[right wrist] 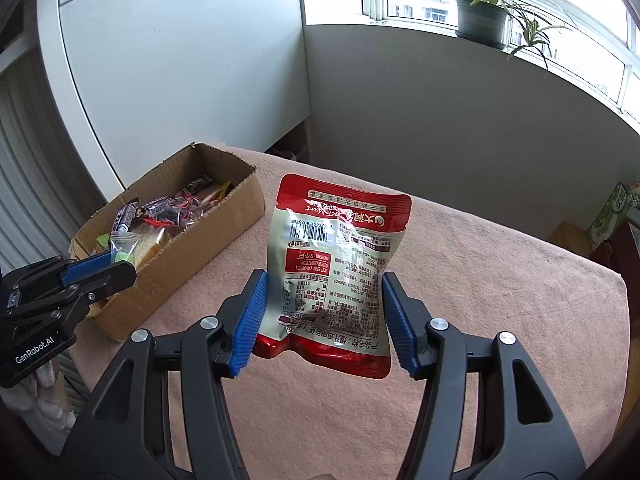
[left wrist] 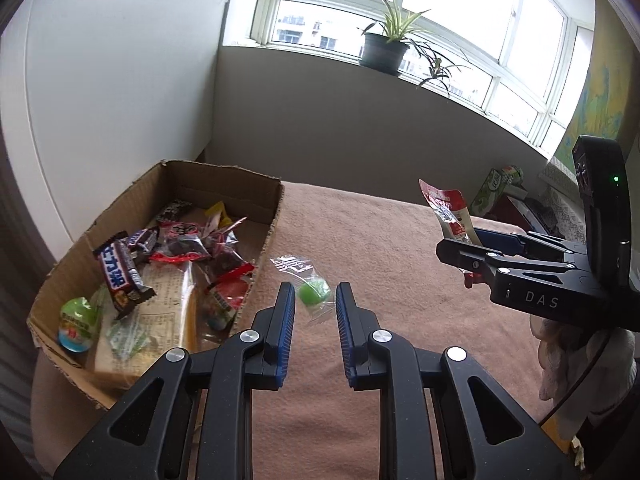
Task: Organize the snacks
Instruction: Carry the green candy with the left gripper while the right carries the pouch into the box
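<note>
A cardboard box point(left wrist: 262, 236) holding several wrapped snacks stands at the left of a table under a pinkish cloth point(left wrist: 372, 232); it also shows in the right wrist view point(right wrist: 188, 276). My right gripper point(right wrist: 324, 316) is shut on a red and white snack pouch point(right wrist: 338, 264) and holds it above the cloth; the pouch also shows in the left wrist view point(left wrist: 450, 210). My left gripper point(left wrist: 314, 304) is open just right of the box, with a green candy in a clear wrapper point(left wrist: 310, 290) lying on the cloth between its fingertips.
A white cabinet point(left wrist: 112, 92) stands behind the box. A potted plant point(left wrist: 384, 48) sits on the window sill. A green carton point(left wrist: 494, 188) and other clutter lie beyond the table's far right edge.
</note>
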### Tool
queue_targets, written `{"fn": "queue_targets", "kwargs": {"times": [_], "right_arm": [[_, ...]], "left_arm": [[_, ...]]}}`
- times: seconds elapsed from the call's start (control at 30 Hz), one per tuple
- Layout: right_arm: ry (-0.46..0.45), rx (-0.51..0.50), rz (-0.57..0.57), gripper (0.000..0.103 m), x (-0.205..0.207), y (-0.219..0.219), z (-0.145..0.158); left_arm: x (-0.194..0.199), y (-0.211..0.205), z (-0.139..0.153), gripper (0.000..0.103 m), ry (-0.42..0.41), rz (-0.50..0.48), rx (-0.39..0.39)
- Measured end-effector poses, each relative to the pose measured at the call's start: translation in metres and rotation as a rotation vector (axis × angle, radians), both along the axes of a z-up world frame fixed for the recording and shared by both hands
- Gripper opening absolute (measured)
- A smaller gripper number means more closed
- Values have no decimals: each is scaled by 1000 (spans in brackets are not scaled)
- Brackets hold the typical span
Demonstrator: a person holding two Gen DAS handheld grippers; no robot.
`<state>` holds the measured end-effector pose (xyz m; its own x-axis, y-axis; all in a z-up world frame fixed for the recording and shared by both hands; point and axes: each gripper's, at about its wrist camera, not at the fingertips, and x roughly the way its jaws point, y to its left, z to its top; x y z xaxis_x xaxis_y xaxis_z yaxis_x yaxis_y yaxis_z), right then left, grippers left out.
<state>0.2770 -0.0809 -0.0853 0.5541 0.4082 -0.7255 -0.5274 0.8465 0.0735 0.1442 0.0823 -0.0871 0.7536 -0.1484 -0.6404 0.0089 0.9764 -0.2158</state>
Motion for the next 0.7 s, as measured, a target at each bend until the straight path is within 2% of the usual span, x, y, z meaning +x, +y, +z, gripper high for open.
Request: {"fn": "queue_targets", "kwargs": {"times": [0.4, 0.7], "right_arm": [[17, 7, 112, 60, 17, 96, -1], [50, -3, 154, 61, 26, 146, -13]], "left_arm": [[-14, 91, 0, 19, -11, 199, -17], [-12, 126, -13, 19, 14, 272, -31]]}}
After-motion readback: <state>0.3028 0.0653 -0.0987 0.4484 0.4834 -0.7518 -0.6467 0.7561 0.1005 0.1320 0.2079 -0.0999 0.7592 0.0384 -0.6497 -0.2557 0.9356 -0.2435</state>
